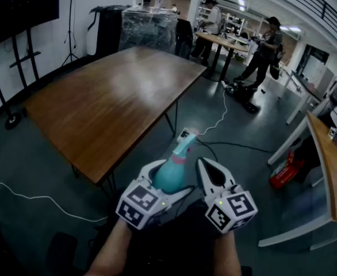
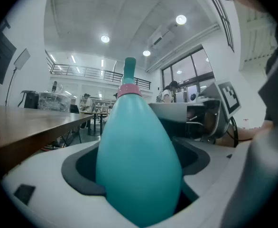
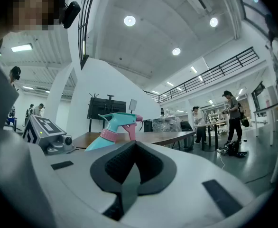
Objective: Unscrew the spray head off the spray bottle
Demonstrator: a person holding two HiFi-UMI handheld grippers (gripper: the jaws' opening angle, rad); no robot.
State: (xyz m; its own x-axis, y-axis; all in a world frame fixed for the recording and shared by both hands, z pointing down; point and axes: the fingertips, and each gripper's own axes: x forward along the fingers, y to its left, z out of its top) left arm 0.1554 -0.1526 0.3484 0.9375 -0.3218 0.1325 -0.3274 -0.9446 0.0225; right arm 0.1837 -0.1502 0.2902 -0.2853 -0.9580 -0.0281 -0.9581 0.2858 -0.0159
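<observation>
My left fingers [image 2: 77, 170] are clamped on the teal spray bottle [image 2: 136, 160], held in the air near the table [image 1: 111, 102]; my right fingers [image 3: 148, 167] are pressed together, empty, at its 3 o'clock. The spray head [image 3: 117, 120], at their 11 o'clock, sits on, so unscrewing seems unstarted: next I open and grip the pink collar [image 3: 108, 135]. The bottle's base is hidden.

wooden table [image 1: 108, 105] on grey floor [image 1: 30, 160]; white cable [image 1: 42, 198], power strip [image 1: 186, 135] on floor.
</observation>
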